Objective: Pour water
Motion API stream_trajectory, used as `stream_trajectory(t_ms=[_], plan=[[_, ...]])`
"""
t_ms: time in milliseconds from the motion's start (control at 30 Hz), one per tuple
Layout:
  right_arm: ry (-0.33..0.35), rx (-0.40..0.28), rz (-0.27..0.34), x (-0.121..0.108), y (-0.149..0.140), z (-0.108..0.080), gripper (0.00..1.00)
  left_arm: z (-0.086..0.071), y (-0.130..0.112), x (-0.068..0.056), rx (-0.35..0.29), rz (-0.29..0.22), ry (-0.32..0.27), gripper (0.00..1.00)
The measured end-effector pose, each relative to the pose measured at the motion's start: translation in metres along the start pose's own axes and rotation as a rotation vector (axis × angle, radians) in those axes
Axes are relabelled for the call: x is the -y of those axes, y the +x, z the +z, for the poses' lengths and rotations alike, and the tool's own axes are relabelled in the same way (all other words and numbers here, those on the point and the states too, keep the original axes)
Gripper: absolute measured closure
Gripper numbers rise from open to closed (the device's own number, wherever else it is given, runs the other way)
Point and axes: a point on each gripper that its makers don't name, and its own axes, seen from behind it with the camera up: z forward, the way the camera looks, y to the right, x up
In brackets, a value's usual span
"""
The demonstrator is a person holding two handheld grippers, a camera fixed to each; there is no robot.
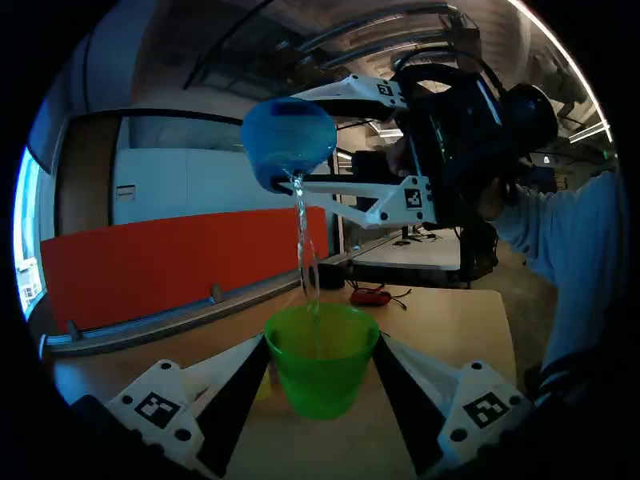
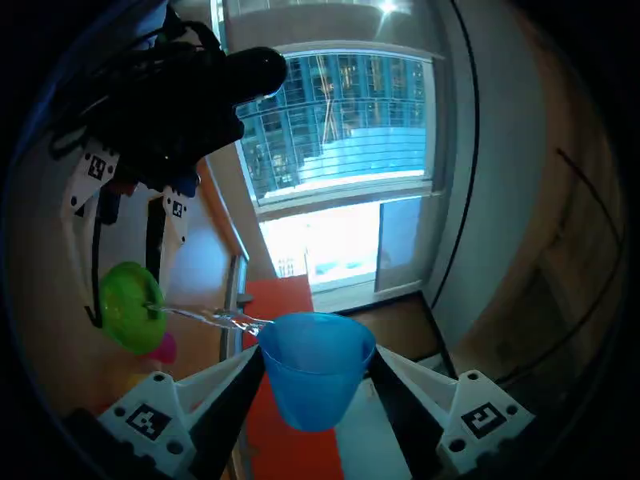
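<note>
Left tool (image 1: 322,344): you've got both fingers clamped on the green cup (image 1: 320,376), upright, over the surface (image 1: 448,320), well short of its far edge.
Right tool (image 2: 317,356): clamped on the blue cup (image 2: 316,384), tipped over above the green cup.
Water (image 1: 304,240): thin stream, blue rim into green cup.

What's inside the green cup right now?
A stream of water is falling from the tipped blue cup into the green cup. How much has collected cannot be seen, because the cup's own front wall covers its bottom.
</note>
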Motion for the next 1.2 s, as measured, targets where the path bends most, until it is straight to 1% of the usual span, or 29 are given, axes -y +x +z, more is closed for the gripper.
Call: stream_trajectory(t_ms=[367,800,1200], plan=[[-0.009,0.003,-0.061,-0.007,0.001,0.000,0.10,0.000,0.003,0.000,-0.007,-0.003,0.000,0.13],[-0.022,-0.001,-0.149,-0.015,0.008,0.004,0.10,-0.002,0.005,0.002,-0.012,-0.007,0.004,0.13],[-0.033,-0.008,-0.224,-0.018,0.013,0.008,0.10,-0.002,0.005,0.002,-0.015,-0.015,0.005,0.13]])
